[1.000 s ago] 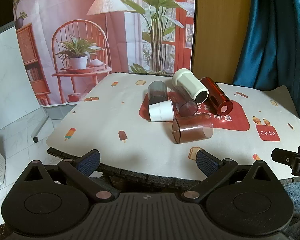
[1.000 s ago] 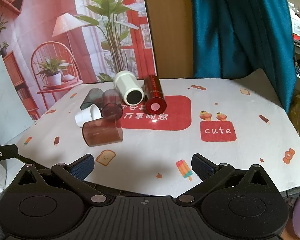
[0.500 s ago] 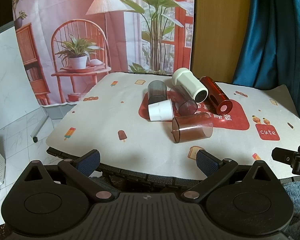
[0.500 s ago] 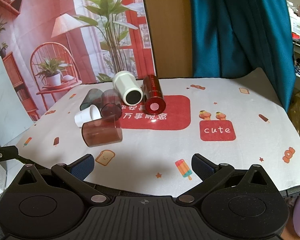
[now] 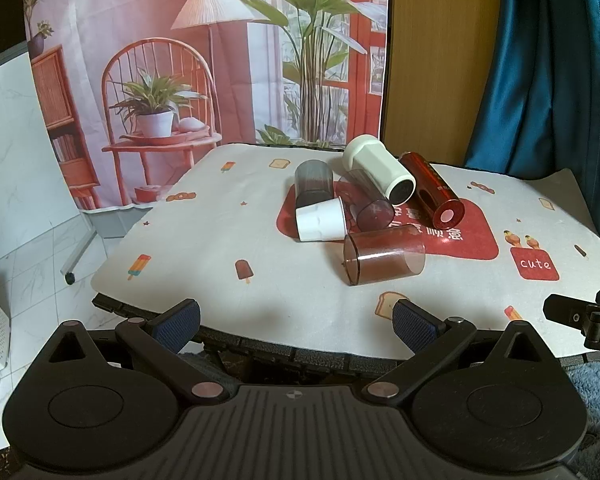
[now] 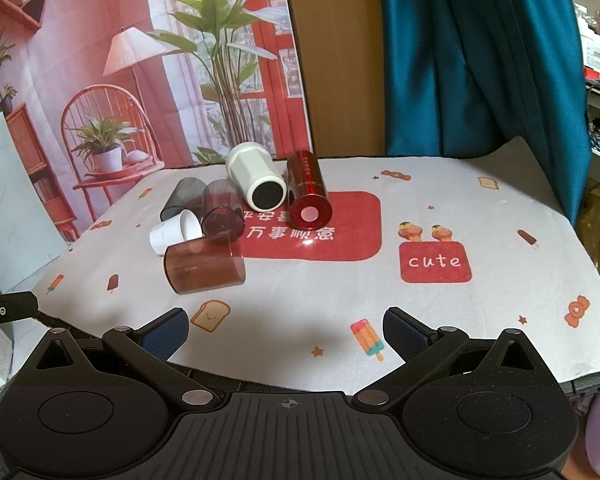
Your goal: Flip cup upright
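Note:
Several cups lie on their sides in a cluster on the patterned tablecloth [image 5: 204, 256]. Nearest is a brown translucent cup [image 5: 384, 254] [image 6: 204, 266]. Behind it lie a small white cup [image 5: 322, 220] [image 6: 176, 232], a grey translucent cup [image 5: 314, 182] [image 6: 182, 196], a dark purple cup [image 5: 370, 204] [image 6: 222, 208], a large white cup [image 5: 378, 170] [image 6: 256, 178] and a red cylinder cup [image 5: 434, 190] [image 6: 308, 190]. My left gripper [image 5: 296, 322] is open and empty at the table's near edge. My right gripper [image 6: 286, 330] is open and empty, over the near edge too.
A printed backdrop [image 5: 204, 60] hangs behind the table, with a teal curtain [image 6: 472, 56] to the right. The cloth carries a red patch [image 6: 340, 224] and a "cute" label [image 6: 434, 262]. The right gripper's side shows in the left wrist view [image 5: 584, 316].
Both grippers have shifted very slightly relative to the table. The cups have not moved, and both grippers stay open.

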